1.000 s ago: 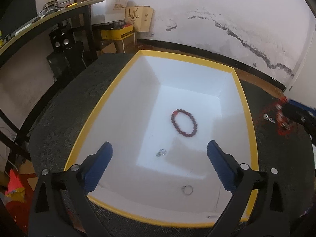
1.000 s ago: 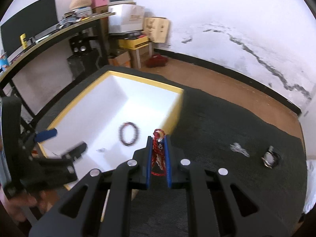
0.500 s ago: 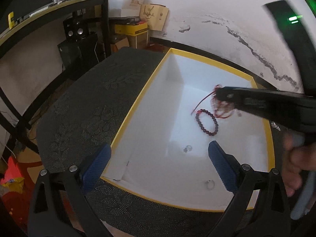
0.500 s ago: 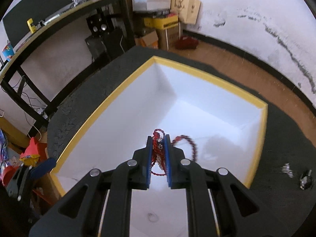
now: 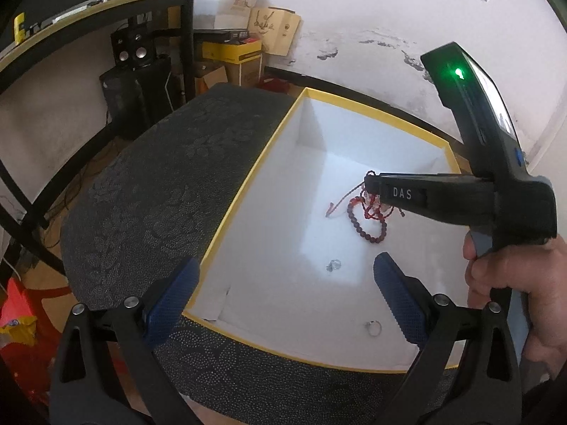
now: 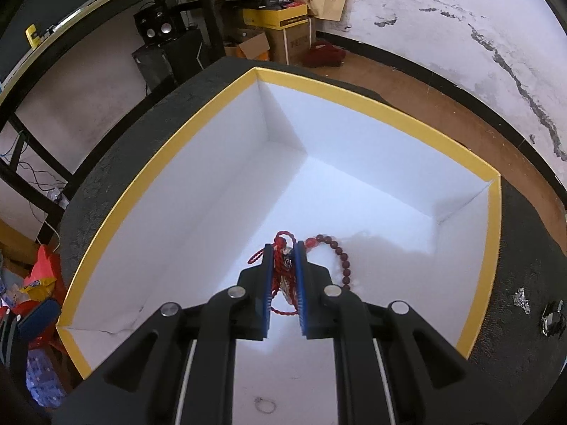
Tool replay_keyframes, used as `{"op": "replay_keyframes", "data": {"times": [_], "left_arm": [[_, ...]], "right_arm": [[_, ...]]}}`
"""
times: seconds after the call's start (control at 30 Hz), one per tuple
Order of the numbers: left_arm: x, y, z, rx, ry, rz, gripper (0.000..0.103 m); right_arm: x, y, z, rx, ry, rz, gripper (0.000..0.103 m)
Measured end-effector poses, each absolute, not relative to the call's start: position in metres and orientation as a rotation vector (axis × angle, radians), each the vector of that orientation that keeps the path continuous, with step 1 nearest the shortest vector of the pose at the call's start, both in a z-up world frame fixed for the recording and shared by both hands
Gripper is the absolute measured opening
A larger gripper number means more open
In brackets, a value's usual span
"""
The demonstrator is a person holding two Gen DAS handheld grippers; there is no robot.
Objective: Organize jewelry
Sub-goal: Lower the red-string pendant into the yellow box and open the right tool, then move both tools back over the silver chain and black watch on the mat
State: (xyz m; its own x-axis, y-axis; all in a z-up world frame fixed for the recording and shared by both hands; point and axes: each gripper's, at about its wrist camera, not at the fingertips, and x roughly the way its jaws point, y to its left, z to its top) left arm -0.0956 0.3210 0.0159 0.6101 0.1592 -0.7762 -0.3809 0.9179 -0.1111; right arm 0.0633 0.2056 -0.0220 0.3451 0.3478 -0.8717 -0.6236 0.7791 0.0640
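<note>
Looking down the left wrist view: left gripper (image 5: 285,288) spread wide, nothing between its blue pads, hanging over the near rim of the box (image 5: 244,191) at 6 o'clock. The box is white inside with a yellow edge and sits on a dark mat (image 5: 156,191). At 3 o'clock a hand (image 5: 514,283) holds the right gripper (image 5: 368,180), which reaches into the box with a red cord bracelet (image 5: 370,205) dangling from its tip. Just below it a dark bead bracelet (image 5: 368,226) lies on the box floor. A clear stone (image 5: 333,265) lies nearer centre; a ring (image 5: 372,327) at 5 o'clock.

Right wrist view: right gripper (image 6: 283,269) pressed together on the red cord bracelet (image 6: 281,260), low over the box (image 6: 149,177) floor. Bead bracelet (image 6: 340,255) touching the right pad's tip at 1 o'clock. Ring (image 6: 265,405) at 6 o'clock. Outside the box at 4 o'clock, two small pieces (image 6: 551,320) lie on the mat (image 6: 524,265).
</note>
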Motion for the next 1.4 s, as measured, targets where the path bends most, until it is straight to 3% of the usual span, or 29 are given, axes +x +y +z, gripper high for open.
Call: {"op": "replay_keyframes", "data": {"times": [0.2, 0.27, 0.3, 0.33, 0.63, 0.9, 1.2, 1.4], "left_arm": [[-0.095, 0.316, 0.018, -0.273, 0.857, 0.306, 0.096], [-0.093, 0.314, 0.017, -0.261, 0.858, 0.301, 0.096], [-0.092, 0.314, 0.016, -0.255, 0.862, 0.297, 0.096], [-0.091, 0.313, 0.016, -0.253, 0.866, 0.297, 0.096], [-0.082, 0.303, 0.021, -0.239, 0.849, 0.292, 0.096], [-0.062, 0.262, 0.032, -0.203, 0.817, 0.265, 0.096], [-0.031, 0.142, 0.05, -0.1, 0.757, 0.097, 0.096], [-0.009, 0.05, 0.044, -0.014, 0.765, -0.017, 0.096]], "right_arm": [[0.063, 0.2, -0.019, -0.321, 1.035, 0.631, 0.014], [0.062, 0.198, -0.014, -0.319, 1.026, 0.632, 0.05], [0.061, 0.196, -0.011, -0.305, 1.017, 0.636, 0.085], [0.06, 0.192, -0.006, -0.285, 1.002, 0.651, 0.095], [0.051, 0.158, 0.029, -0.253, 0.958, 0.638, 0.096], [0.028, 0.034, 0.08, -0.147, 0.801, 0.526, 0.096], [0.006, -0.158, 0.035, -0.066, 0.747, 0.146, 0.096], [0.005, -0.234, 0.008, 0.013, 0.776, 0.035, 0.096]]}}
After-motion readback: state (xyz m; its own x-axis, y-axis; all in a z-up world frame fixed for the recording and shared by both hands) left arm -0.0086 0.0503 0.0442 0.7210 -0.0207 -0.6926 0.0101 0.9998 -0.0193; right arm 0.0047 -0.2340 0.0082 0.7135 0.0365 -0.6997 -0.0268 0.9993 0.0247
